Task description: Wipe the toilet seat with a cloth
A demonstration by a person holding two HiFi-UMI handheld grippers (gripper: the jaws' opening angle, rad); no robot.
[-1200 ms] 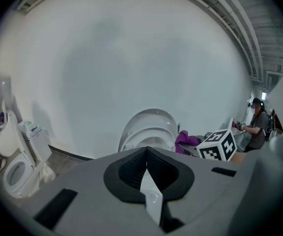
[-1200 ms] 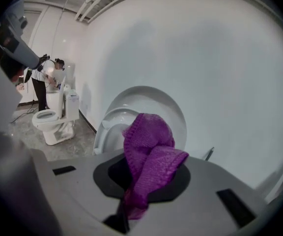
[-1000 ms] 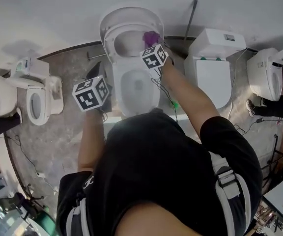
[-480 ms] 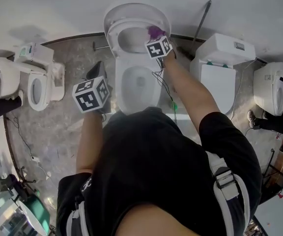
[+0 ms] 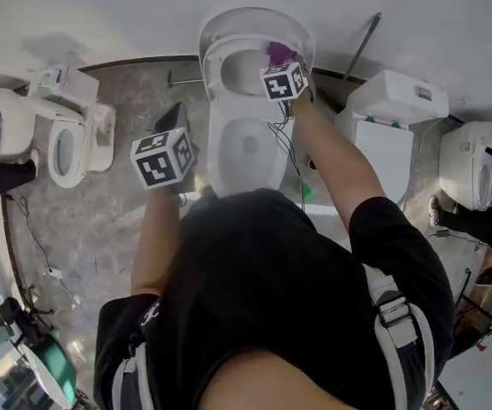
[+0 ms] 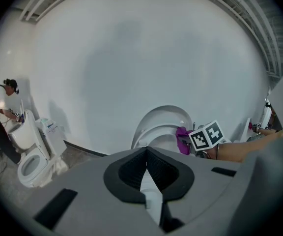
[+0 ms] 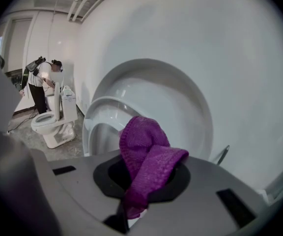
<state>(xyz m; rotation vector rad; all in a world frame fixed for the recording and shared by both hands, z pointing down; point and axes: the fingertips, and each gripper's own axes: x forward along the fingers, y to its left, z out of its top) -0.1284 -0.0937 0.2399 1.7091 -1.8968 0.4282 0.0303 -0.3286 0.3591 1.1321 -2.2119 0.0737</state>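
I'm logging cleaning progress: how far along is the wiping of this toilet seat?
Done: the purple cloth is gripped in the right gripper, and the seat stands raised. In hand: the cloth is held up by the seat's upper rim; contact isn't clear. To do: wiping round the seat; no wiped area shows. The left gripper is shut, empty.

White wall [image 5: 101,7], mottled grey floor [image 5: 109,229], spare toilets [image 5: 67,148] either side

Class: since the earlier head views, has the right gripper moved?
Yes. The right gripper, shut on its purple knitted cloth, edged from the white toilet bowl toward the raised lid.
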